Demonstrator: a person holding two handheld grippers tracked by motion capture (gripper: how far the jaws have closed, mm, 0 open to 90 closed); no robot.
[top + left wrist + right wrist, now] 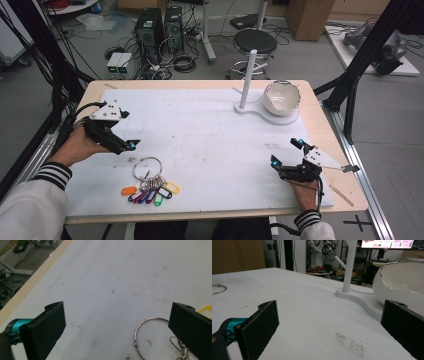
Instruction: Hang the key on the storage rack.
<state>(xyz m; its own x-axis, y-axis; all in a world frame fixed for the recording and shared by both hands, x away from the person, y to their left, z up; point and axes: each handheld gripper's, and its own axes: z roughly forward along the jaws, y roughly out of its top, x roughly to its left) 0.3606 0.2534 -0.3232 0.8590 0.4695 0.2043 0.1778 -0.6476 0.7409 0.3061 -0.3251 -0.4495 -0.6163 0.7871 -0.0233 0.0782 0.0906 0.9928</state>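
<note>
Lower left in the high view: key ring [148,169] with coloured tags, just below the left gripper [131,145]; jaws wide, empty.

A white mat [210,135] covers most of a light wooden table [320,115]. At the left, the left gripper [127,145] is held in a hand [80,147] above the mat, tilted downward toward the near edge. Just beside and below its tip lies a key ring [148,168], a large metal loop carrying a fan of coloured tags [150,192] in orange, red, blue, green and yellow. At the right, the right gripper [286,152] rests low over the mat, jaws spread apart. At the far right of the mat, a white stand [248,75] rises upright from a flat base that also carries a white bowl [281,97]. The two grippers are well apart.
</note>
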